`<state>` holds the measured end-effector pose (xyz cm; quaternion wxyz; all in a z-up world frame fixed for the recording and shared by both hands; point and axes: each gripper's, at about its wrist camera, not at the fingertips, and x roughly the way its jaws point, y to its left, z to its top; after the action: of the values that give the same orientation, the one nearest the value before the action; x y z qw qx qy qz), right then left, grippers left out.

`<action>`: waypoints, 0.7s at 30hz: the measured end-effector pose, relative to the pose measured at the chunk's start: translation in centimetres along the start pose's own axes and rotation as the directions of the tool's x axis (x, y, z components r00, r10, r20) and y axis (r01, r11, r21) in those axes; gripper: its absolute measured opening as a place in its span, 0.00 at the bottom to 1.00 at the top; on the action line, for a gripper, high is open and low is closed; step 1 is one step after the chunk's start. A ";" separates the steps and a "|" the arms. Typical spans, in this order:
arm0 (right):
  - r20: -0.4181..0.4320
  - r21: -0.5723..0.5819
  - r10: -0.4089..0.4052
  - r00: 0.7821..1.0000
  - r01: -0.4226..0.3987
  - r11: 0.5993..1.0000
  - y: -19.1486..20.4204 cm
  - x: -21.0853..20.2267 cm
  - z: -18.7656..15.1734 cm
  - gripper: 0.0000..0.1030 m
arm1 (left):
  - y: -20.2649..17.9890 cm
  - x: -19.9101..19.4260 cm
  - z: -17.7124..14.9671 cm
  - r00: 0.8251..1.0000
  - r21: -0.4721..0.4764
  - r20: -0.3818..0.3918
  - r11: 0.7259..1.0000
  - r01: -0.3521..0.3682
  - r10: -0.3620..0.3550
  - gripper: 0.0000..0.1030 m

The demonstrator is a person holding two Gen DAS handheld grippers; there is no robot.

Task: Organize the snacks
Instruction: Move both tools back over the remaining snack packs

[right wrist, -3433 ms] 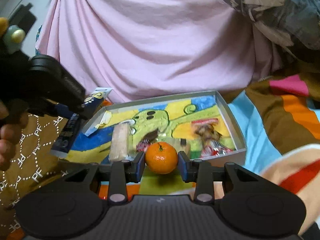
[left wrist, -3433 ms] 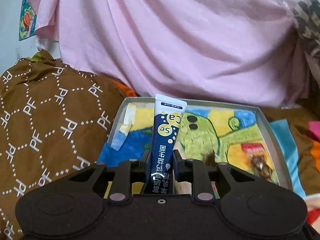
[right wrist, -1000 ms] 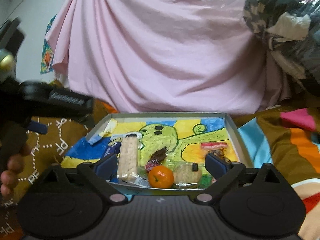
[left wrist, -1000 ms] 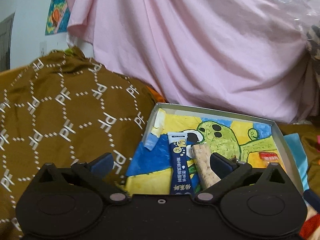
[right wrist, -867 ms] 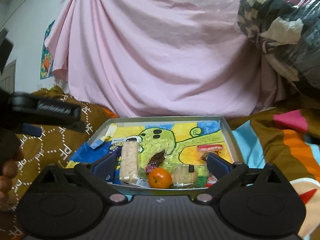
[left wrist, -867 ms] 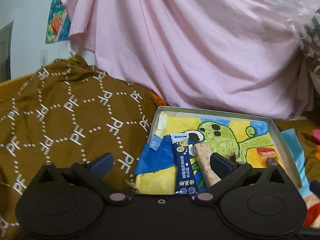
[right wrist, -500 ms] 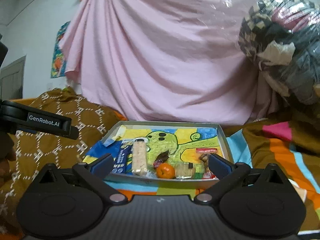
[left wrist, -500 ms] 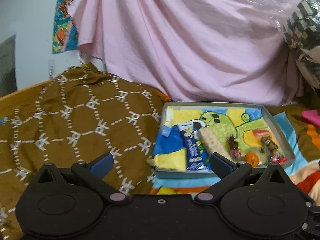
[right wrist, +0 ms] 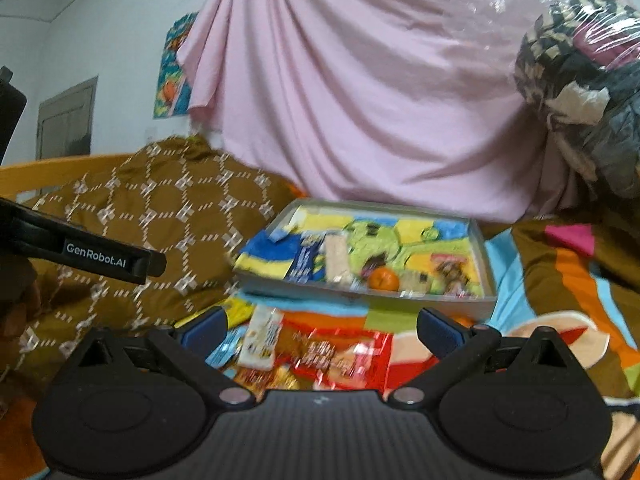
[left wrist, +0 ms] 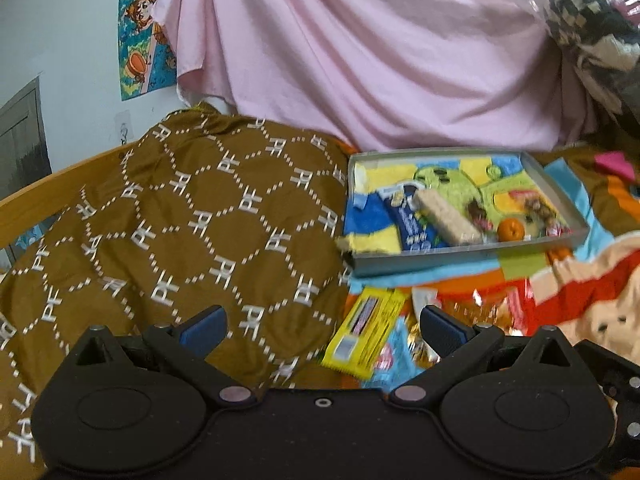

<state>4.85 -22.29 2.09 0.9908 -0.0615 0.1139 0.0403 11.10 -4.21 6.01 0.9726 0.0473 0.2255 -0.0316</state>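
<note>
Behind my work: draped pink cloth sheet (left wrist: 360,60)
Brown patterned fabric cushion (left wrist: 180,220) on my left; cartoon paper poster (left wrist: 144,36) on wall

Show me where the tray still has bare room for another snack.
The tray is free along its far half, behind the blue packet and the orange, and at the near left corner. Its near right edge is crowded with small sweets.

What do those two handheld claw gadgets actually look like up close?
Each claw is matte black plastic: two round housings with silver rivets and angled arms ending in blue pads. The left claw has a smooth body; the right claw has a ribbed one. White "GenRobot.AI" lettering runs along the left claw's side.
</note>
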 end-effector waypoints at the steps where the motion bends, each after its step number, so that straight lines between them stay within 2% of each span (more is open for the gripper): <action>1: -0.016 0.002 0.008 1.000 -0.008 1.000 0.2 -0.1 -0.2 1.00 | 0.2 -0.1 -0.4 1.000 0.001 -0.009 1.000 0.002 -0.002 0.99; 13: -0.187 0.008 0.068 0.980 -0.067 0.998 1.2 1.1 -2.0 1.00 | 1.6 -0.3 -3.6 0.996 0.031 -0.084 0.999 0.012 -0.009 0.99; 21: -0.243 -0.007 0.079 0.967 -0.083 0.997 1.9 2.5 -2.7 1.00 | 2.4 0.4 -4.6 0.993 0.022 -0.117 1.000 0.013 -0.010 0.99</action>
<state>6.49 -20.61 -1.35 0.9664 -0.0700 0.2360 0.0739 9.69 -1.37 1.91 0.9568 0.0589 0.2821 -0.0370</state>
